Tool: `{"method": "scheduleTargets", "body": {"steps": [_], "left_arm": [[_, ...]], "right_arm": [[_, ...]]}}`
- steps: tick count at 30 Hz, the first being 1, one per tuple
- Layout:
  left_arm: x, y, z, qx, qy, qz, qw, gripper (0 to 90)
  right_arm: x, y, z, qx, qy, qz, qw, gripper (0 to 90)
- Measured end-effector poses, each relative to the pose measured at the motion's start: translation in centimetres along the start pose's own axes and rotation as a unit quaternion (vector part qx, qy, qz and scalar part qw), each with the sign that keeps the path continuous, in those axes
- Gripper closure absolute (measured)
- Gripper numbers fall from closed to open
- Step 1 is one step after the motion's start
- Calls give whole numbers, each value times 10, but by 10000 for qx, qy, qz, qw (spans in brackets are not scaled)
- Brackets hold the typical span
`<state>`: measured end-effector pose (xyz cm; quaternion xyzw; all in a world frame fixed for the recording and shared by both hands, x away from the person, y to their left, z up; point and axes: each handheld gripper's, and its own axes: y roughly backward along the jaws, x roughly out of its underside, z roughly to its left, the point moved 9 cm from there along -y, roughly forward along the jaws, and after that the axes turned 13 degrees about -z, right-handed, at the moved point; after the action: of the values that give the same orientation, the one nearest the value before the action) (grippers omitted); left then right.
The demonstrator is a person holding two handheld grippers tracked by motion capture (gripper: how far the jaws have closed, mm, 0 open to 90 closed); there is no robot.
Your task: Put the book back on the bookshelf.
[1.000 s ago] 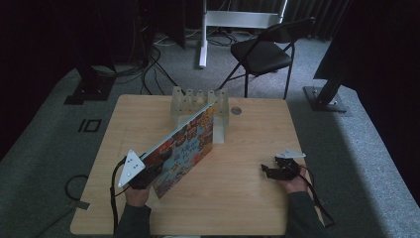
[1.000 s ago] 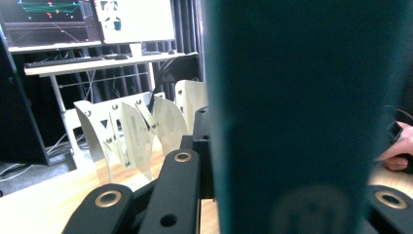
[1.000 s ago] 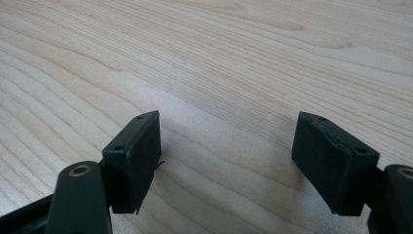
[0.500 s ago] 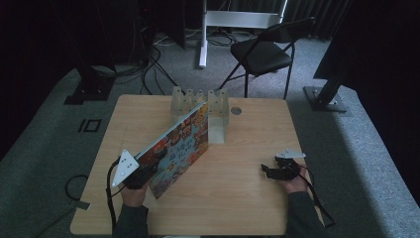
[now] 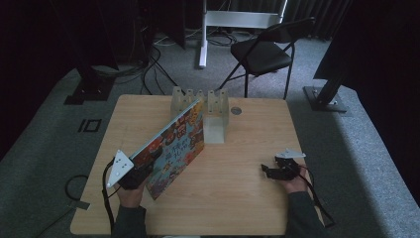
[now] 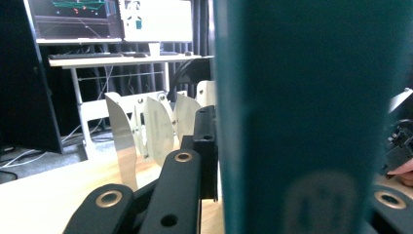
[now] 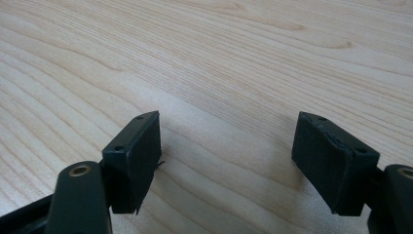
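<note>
Book (image 5: pixel 174 146) has swung lower since a second ago, far corner nearing rack (image 5: pixel 198 106). My left claw (image 5: pixel 141 173) clamps its near edge, aiming for a slot. Right claw (image 5: pixel 270 171) gapes wide, resting empty on table (image 5: pixel 237 183).

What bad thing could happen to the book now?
1. The left gripper holds the book by just one corner, tilted over the table. It might slip or twist loose.
2. The book's far end is close to the rack. It could hit a divider rather than slide between two, and maybe push the rack.
3. The right gripper lies open on the table, well apart, so nothing steadies the book.
</note>
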<state>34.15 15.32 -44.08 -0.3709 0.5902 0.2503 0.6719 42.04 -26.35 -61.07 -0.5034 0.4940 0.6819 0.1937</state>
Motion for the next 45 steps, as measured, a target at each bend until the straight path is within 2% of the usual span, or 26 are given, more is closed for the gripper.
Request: {"method": "scheduleTargets", "body": {"steps": [13, 45], "left_arm": [[-1, 5, 6, -203, 13, 25, 9998, 795], [-3, 8, 3, -508, -6, 46, 9987, 796]], "right_arm": [[0, 0, 0, -8, 6, 3, 10000, 259], [0, -1, 1, -66, 25, 28, 10000, 226]]}}
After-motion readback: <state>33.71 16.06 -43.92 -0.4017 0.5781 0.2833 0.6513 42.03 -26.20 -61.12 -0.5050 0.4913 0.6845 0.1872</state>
